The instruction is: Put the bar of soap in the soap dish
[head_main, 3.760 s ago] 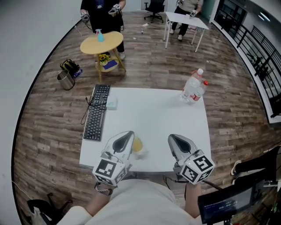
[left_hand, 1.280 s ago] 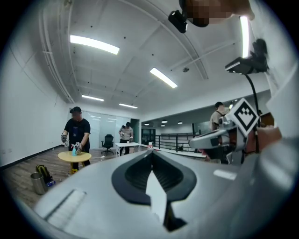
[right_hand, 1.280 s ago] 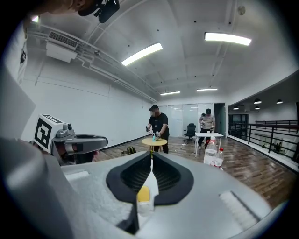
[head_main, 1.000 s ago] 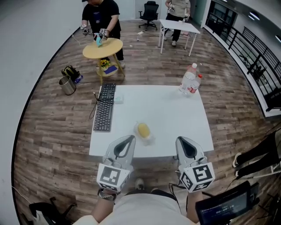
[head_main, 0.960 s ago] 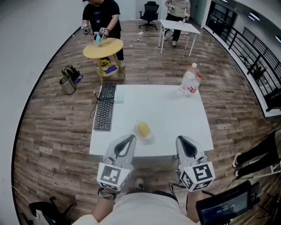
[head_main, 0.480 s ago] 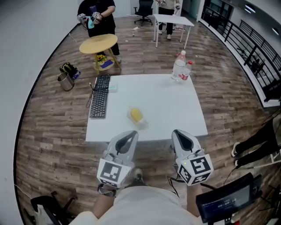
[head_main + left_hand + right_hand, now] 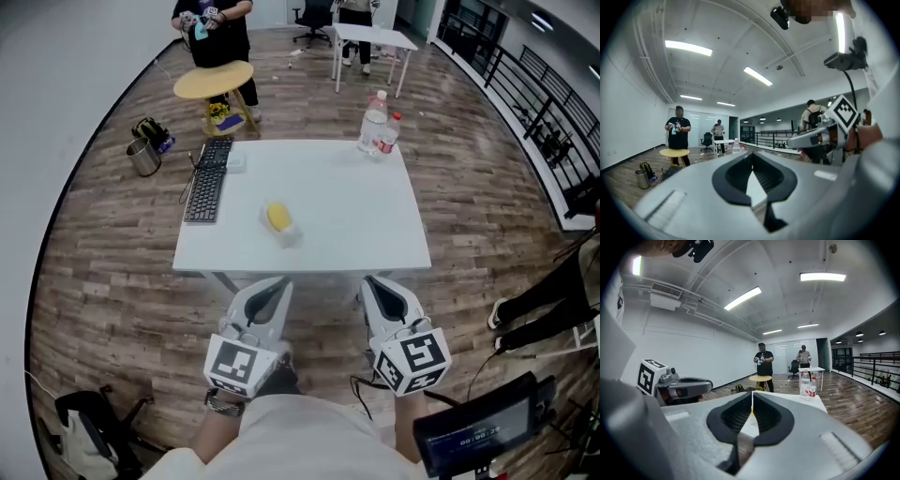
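A yellow bar of soap lies in a clear soap dish left of the middle of the white table. Both grippers are held off the table, near its front edge, above the wooden floor. My left gripper is shut with nothing in it, and its jaws meet at the tips in the left gripper view. My right gripper is also shut and empty, jaws together in the right gripper view. Through the slit of those jaws a sliver of yellow soap shows.
A black keyboard lies along the table's left side and two plastic bottles stand at its far right corner. A round yellow side table with a person behind it, a metal bin and a second white table stand farther off.
Both grippers have drawn back from the table toward me, and the table now sits farther away in the head view. The soap stays in the dish. The jaws stay shut.
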`<state>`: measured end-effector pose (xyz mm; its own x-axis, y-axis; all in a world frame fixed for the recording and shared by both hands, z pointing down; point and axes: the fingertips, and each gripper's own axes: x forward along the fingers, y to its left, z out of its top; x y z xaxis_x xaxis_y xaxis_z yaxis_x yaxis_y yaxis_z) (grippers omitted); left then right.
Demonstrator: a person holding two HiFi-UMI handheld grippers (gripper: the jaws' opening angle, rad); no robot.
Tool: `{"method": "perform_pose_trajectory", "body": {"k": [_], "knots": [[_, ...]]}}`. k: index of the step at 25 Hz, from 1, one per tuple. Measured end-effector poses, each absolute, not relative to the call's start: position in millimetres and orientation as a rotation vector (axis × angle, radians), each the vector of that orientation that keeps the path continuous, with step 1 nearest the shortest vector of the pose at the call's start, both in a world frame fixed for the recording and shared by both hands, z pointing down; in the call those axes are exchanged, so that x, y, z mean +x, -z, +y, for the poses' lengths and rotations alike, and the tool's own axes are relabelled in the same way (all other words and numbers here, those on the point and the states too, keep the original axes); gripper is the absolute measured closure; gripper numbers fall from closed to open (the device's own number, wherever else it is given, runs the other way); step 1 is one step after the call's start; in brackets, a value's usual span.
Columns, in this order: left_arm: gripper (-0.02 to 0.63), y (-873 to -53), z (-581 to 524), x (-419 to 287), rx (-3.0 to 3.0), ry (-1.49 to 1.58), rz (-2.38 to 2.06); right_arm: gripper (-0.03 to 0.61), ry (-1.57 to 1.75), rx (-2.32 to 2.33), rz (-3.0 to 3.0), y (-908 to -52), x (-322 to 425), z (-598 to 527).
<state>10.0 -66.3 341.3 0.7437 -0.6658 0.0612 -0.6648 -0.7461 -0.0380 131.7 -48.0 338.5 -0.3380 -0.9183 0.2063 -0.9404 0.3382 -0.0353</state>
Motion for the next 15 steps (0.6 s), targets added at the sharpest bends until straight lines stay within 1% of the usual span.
{"method": "perform_pose_trajectory", "body": {"k": [10, 15], "knots": [[0.609, -352, -2, 22, -2.888, 0.153, 1.111, 0.569, -0.234, 1.685, -2.475, -349, 140, 21], [0.609, -339, 36, 25, -2.892, 0.062, 1.186, 0.568, -0.242, 1.684, -2.467, -356, 146, 62]]}}
